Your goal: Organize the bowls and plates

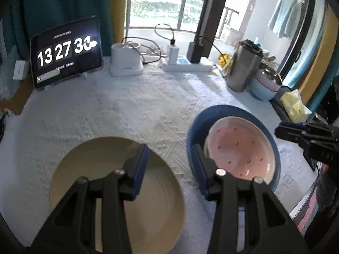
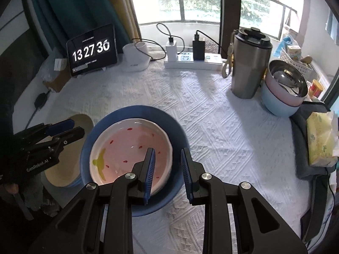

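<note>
Left gripper (image 1: 172, 160) hovering part-open and empty, between beige plate (image 1: 161, 207) and blue plate (image 1: 191, 131); right gripper (image 2: 167, 165) hanging narrowly parted over the near rim of pink bowl (image 2: 127, 146), gripping nothing; bowl sitting in blue plate on white cloth (image 2: 211, 114)

Centre of the white tablecloth (image 2: 211, 131) is bare: wide lane from the front dishes back to the rear row. Front blocked by beige plate (image 1: 118, 190) at left and blue plate (image 2: 135, 114) carrying pink bowl (image 2: 131, 148) beside it, narrow cloth strip between them. Rear edge lined: tablet clock (image 2: 92, 49), white container (image 2: 135, 58), power strip (image 2: 193, 63) with cables looping up. Right side crowded: steel tumbler (image 2: 249, 63), stacked bowls (image 2: 284, 93), tissue pack (image 2: 322, 139).
</note>
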Demonstrator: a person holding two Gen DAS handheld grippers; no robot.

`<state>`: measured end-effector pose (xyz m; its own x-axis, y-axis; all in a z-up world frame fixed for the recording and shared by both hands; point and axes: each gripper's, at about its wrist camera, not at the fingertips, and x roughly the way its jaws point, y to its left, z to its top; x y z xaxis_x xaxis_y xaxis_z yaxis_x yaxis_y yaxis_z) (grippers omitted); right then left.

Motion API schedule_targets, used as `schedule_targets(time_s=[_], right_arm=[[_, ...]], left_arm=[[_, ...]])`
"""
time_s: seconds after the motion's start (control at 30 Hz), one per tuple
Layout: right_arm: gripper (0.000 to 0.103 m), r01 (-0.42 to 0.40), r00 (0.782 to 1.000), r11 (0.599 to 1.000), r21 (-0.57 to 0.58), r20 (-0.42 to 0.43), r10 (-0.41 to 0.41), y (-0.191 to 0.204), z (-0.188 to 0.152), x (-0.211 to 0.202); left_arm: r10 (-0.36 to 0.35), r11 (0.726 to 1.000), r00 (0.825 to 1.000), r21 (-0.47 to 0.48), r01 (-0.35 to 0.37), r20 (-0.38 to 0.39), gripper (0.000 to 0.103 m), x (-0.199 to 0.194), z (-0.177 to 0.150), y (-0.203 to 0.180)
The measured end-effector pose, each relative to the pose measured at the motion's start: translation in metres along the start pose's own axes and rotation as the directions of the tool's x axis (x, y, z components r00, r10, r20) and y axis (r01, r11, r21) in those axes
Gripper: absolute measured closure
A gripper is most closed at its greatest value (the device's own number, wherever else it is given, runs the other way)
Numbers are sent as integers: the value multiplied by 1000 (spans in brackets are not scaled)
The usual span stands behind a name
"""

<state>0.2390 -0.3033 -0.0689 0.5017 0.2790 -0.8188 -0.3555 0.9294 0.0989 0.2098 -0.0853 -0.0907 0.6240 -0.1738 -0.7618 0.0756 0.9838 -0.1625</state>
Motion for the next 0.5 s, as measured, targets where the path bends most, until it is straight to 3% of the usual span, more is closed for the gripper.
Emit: schedule_targets(time_s=[0.5], right_arm=[[76,-24,999,995,95,-39,28,-31,-21,20]], left_arm=[[-36,997,998,71,40,-47,59,22,-6,-13]])
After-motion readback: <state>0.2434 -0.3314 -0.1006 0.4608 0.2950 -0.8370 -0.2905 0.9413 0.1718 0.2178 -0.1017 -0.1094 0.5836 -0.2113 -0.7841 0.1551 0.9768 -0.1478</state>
